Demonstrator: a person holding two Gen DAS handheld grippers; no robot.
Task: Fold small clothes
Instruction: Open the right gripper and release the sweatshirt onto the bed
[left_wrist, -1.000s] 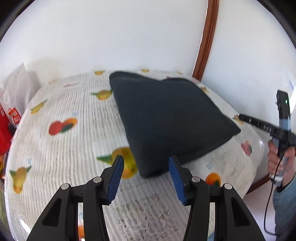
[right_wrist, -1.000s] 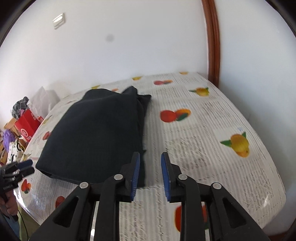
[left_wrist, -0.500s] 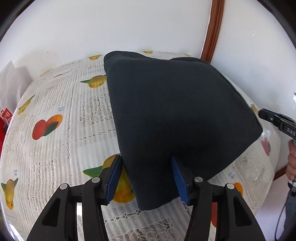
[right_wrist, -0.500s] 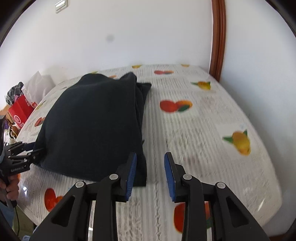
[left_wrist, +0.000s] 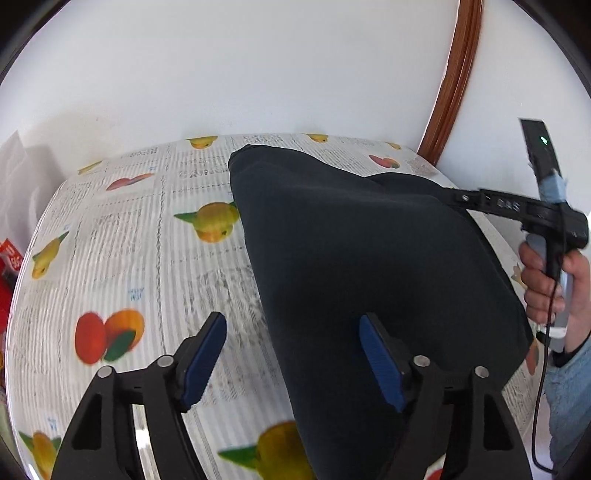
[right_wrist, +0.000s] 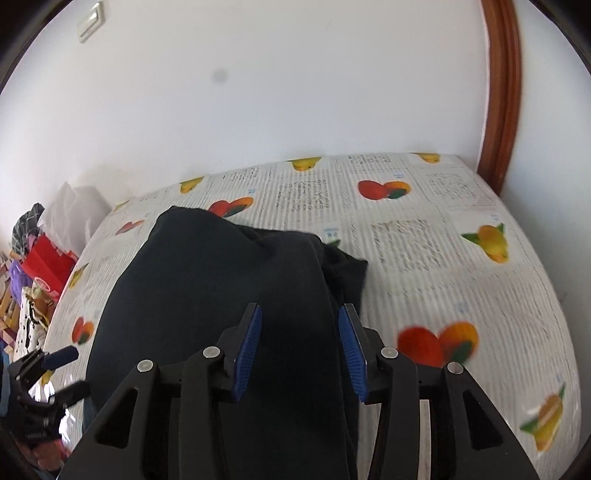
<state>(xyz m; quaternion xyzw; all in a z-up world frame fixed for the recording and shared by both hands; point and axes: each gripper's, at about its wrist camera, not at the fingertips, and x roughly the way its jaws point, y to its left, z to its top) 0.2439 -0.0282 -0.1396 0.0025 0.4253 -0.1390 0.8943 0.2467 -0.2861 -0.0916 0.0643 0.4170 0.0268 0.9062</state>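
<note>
Nearest in the left wrist view, the left tool (left_wrist: 291, 354) has its two blue pads (left_wrist: 205, 356) spread wide and opening further. The near left edge of the dark garment (left_wrist: 369, 277) runs between them, but neither pad presses on it. Nearest in the right wrist view, the right tool (right_wrist: 300, 349) hangs over the same garment (right_wrist: 221, 295). Its two pads (right_wrist: 248, 345) are parted and widening, with dark cloth below the gap and nothing pinched.

There is one garment, folded into a thick dark slab and lying on the tabletop (left_wrist: 122, 258), which is covered by a white lace-patterned cloth printed with fruit. It sits toward the right side in the left view and toward the left side in the right view.

Only the left view shows the person's hand (left_wrist: 550, 284) around the right tool's grip at the right edge, with a blue sleeve (left_wrist: 569, 398) below it and that tool's fingers reaching over the garment's far right corner. Only the right view shows a second folded layer (right_wrist: 345, 271) peeking out at the garment's right edge, the left tool (right_wrist: 51, 373) low at the left edge, and a red bag (right_wrist: 48, 266) among clutter far left.

Farthest, both views show a white wall (left_wrist: 258, 66) and one brown wooden frame (right_wrist: 500, 92) at the right.
</note>
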